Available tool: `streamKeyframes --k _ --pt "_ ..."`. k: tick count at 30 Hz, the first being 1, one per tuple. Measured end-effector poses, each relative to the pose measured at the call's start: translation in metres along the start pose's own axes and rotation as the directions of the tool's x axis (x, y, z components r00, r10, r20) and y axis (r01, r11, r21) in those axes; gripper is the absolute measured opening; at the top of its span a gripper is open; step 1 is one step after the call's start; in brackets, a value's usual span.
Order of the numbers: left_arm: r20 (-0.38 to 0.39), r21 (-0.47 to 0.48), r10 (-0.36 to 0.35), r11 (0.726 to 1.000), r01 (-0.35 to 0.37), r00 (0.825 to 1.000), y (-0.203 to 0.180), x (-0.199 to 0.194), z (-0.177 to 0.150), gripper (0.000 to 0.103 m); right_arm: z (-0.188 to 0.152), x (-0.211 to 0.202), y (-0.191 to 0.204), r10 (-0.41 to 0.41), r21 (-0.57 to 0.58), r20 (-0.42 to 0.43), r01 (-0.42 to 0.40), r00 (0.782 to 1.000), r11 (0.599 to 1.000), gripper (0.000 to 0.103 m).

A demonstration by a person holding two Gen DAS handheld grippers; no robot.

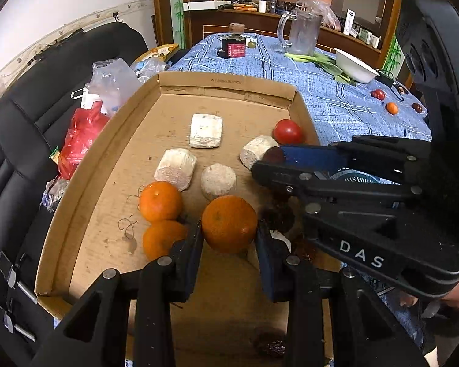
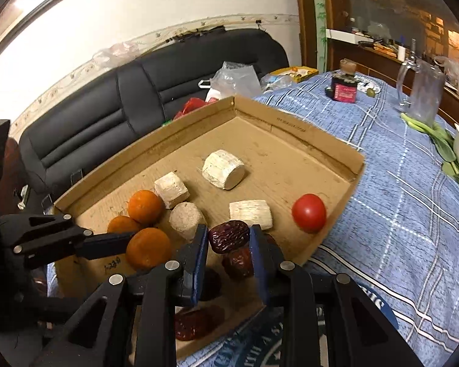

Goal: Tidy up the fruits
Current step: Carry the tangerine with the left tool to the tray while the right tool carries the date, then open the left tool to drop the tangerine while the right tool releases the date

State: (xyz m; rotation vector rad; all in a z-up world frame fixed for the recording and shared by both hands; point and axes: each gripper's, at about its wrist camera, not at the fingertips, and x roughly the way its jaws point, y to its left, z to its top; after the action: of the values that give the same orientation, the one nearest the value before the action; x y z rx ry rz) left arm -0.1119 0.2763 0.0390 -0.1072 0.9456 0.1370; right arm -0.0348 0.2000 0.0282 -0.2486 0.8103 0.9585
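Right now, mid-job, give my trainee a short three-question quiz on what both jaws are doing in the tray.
1. True or false: the left gripper has an orange between its jaws.
2. What sits between the right gripper jaws? A) tomato B) red date C) white chunk
3. Fill in: the tomato lies inside the ______ tray.

Key: 1 true; 2 B, the red date; 3 cardboard.

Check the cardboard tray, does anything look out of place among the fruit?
Yes. Four pale, rough white chunks sit in the shallow brown cardboard tray between the round orange tangerines and the red tomato; they don't look like fruit.
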Motion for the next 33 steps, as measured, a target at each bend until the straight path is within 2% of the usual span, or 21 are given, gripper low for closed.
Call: streamKeyframes --k 8,9,11,12,13,15,21,25,28,33 --pt "0.008 -0.001 0.011 1.0 -0.011 1.0 0.0 -0.001 0.0 0.035 0.001 0.008 0.009 0.022 -0.024 -0.021 -0.022 1.0 0.999 0.031" --pt "0.012 -0.001 0.014 1.0 -0.014 1.0 -0.001 -0.001 0.0 0.038 0.0 0.008 0.009 0.022 -0.02 -0.023 -0.023 0.999 1.0 0.032" --pt "0.023 0.0 0.006 1.0 -0.006 1.0 -0.003 -0.003 -0.001 0.054 -0.002 0.005 0.005 0.038 0.012 -0.012 -0.038 0.999 0.999 0.042" --pt "0.033 0.001 0.003 1.0 -0.003 0.999 -0.005 -0.005 -0.001 0.067 -0.002 0.002 0.003 0.042 0.03 0.001 -0.042 0.999 0.999 0.052" --pt "0.044 0.001 0.009 1.0 -0.009 0.999 -0.007 -0.007 -0.001 0.076 -0.003 -0.001 0.003 0.04 0.037 0.008 -0.041 0.999 0.998 0.057" --pt "0.078 0.004 0.042 0.999 -0.043 0.996 -0.011 -0.012 -0.001 0.08 -0.003 -0.008 0.005 0.031 0.036 0.024 -0.032 0.999 0.999 0.057" --pt "0.106 -0.051 0.075 0.996 -0.07 0.992 -0.006 -0.017 0.001 0.083 -0.008 -0.033 0.001 -0.025 0.09 0.092 0.017 0.995 0.996 0.058" --pt "0.141 -0.079 0.121 0.991 -0.111 0.983 -0.003 -0.021 0.001 0.084 -0.012 -0.048 -0.004 -0.102 0.118 0.125 0.088 0.987 0.989 0.071" --pt "0.163 -0.099 0.145 0.987 -0.13 0.976 -0.003 -0.024 0.003 0.087 -0.018 -0.058 -0.01 -0.143 0.156 0.149 0.12 0.978 0.98 0.073" --pt "0.187 -0.1 0.166 0.984 -0.149 0.968 -0.007 -0.025 0.004 0.088 -0.029 -0.067 -0.019 -0.167 0.233 0.17 0.125 0.971 0.964 0.076"
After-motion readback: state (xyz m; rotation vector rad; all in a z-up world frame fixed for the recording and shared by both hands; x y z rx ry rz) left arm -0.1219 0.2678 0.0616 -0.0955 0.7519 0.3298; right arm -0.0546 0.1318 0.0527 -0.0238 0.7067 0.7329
